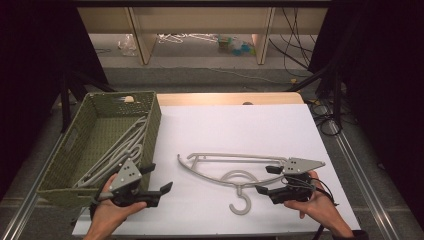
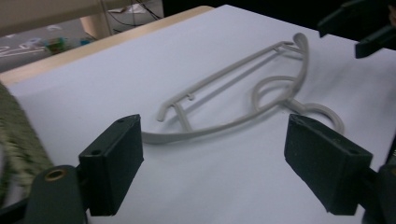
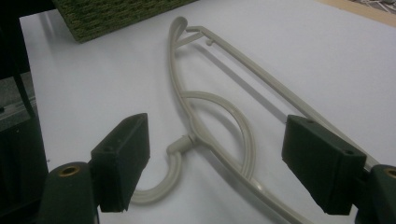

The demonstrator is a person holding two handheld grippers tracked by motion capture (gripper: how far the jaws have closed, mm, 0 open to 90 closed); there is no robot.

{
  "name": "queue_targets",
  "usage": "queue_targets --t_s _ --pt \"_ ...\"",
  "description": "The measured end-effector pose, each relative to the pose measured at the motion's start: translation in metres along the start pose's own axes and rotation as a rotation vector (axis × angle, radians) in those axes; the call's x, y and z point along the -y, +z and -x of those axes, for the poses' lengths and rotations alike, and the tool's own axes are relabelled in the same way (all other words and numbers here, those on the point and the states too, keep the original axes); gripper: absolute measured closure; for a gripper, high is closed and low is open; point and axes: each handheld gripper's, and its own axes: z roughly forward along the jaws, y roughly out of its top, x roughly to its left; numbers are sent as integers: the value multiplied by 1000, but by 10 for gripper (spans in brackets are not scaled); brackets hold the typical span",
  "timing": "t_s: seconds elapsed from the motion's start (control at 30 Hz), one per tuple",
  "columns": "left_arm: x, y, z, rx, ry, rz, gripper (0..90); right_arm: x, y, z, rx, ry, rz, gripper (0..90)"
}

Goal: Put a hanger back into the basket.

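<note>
A grey plastic hanger (image 1: pixel 235 156) lies flat on the white table top, hook toward the front edge. My right gripper (image 1: pixel 265 180) is at the hanger's right end, open, jaws pointing left. In the right gripper view its jaws (image 3: pixel 217 163) stand wide, with the hanger (image 3: pixel 179 145) lying between and beyond them, untouched. My left gripper (image 1: pixel 159 177) is near the front right corner of a green woven basket (image 1: pixel 120 94), open and empty. In the left gripper view its jaws (image 2: pixel 212 163) face the hanger (image 2: pixel 224 126), with the right gripper (image 2: pixel 359 28) beyond it.
The basket holds several more grey hangers (image 1: pixel 120 150). Its side wall (image 3: pixel 116 14) stands left of the loose hanger. A wooden table edge (image 1: pixel 230 98) runs along the back, with shelf legs and cables on the floor behind. Metal rails flank the table.
</note>
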Motion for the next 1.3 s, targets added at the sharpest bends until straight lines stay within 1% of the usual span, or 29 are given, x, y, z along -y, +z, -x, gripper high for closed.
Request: queue_targets --t_s 0.03,0.07,0.1,0.13,0.17,0.23,0.27,0.3,0.33,0.43,0.53,0.57,0.63,0.67,0.7,0.77,0.9,0.93,0.97,1.0,1.03,1.07,1.1,1.13,1.17,1.23,1.27,1.3 --pt "3 1 3 3 5 -5 193 0 0 0 0 0 0 242" --pt "9 4 7 8 2 5 191 0 0 0 0 2 0 238" --pt "9 4 7 8 2 5 188 0 0 0 -1 5 -1 235" --pt "14 6 9 12 -20 11 186 0 1 0 -1 5 -1 232" --pt "16 7 9 13 -30 13 184 1 1 -1 -3 5 -1 229" --pt "17 7 9 12 -37 13 181 1 1 -1 -9 10 -7 223" --pt "20 7 8 6 -35 18 178 0 1 -2 -6 -2 -6 213" --pt "20 7 8 6 -35 18 178 0 2 -3 -10 0 -10 212" --pt "21 7 7 -1 -30 25 178 0 2 -3 -6 -9 -5 212" --pt "22 6 7 5 -32 35 178 0 2 -2 -8 -21 -11 210" --pt "22 7 8 15 -24 40 176 0 3 -2 -6 -19 -26 202" --pt "23 7 10 9 -16 23 173 1 5 1 3 -37 -39 188" --pt "24 8 11 10 -18 18 167 2 9 4 16 -56 -60 182" --pt "24 8 11 10 -18 18 167 2 10 5 17 -60 -77 179" --pt "24 8 11 10 -20 17 167 2 10 5 17 -60 -77 179" --pt "24 9 12 17 -13 14 168 2 14 8 27 -69 -102 178" --pt "26 12 13 19 5 -9 168 2 26 17 28 -97 -166 179" --pt "26 13 13 28 4 -5 168 3 28 19 28 -99 -183 179" --pt "26 13 14 31 14 -16 168 3 32 23 23 -100 -205 186" --pt "26 13 15 32 18 -17 168 4 35 26 18 -112 -218 189" --pt "26 13 15 32 18 -17 168 4 37 27 11 -112 -236 191" --pt "26 14 16 39 20 -21 168 5 40 29 16 -108 -242 192" --pt "26 14 16 39 20 -21 169 5 43 32 17 -123 -250 194" --pt "27 15 16 48 23 -19 168 5 46 34 16 -130 -265 197" --pt "27 15 16 50 21 -22 169 5 48 35 22 -125 -288 198" --pt "27 15 16 47 17 -27 169 5 49 37 23 -127 -297 198" --pt "28 15 16 48 23 -32 169 3 52 41 8 -135 -316 208" --pt "28 16 16 56 22 -31 168 3 53 42 14 -139 -309 208"
